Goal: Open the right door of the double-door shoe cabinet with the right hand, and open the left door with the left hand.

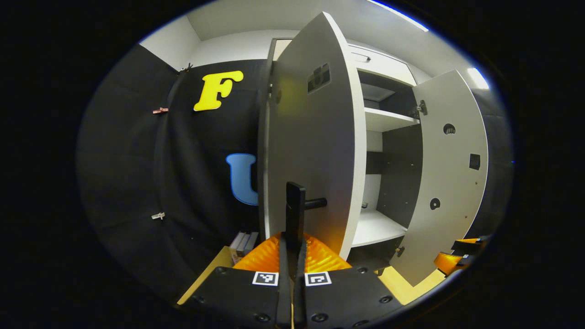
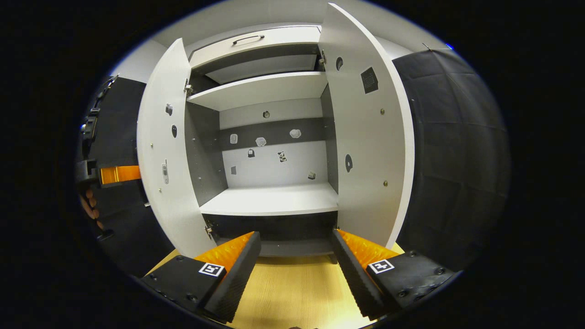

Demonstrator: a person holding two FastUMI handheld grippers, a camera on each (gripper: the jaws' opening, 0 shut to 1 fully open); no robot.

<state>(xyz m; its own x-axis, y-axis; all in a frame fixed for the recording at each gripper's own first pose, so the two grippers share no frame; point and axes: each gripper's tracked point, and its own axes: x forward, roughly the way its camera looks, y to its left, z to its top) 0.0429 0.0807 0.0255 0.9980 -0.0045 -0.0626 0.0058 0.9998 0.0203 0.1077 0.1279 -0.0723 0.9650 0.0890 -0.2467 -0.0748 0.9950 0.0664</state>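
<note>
The white shoe cabinet [image 2: 269, 87] stands with both doors swung wide. Its left door [image 1: 311, 137] faces me in the left gripper view, outer side toward the camera. My left gripper [image 1: 292, 249] is shut on that door's dark bar handle [image 1: 295, 201]. The right door [image 1: 450, 183] hangs open farther right, and the right gripper [image 1: 461, 256] shows low beside it. In the right gripper view, my right gripper [image 2: 295, 269] is open, holds nothing, and sits centred before the left door [image 2: 160, 151] and right door [image 2: 370, 137]. The left gripper [image 2: 116, 174] peeks out behind the left door.
Bare shelves [image 2: 274, 198] fill the cabinet, with a drawer [image 2: 256, 41] on top. A light wooden surface [image 2: 292, 292] lies below the cabinet front. A few flat boxes [image 1: 242, 244] stand by the black cloth wall [image 1: 137, 160]. A hand [image 2: 89, 205] shows at far left.
</note>
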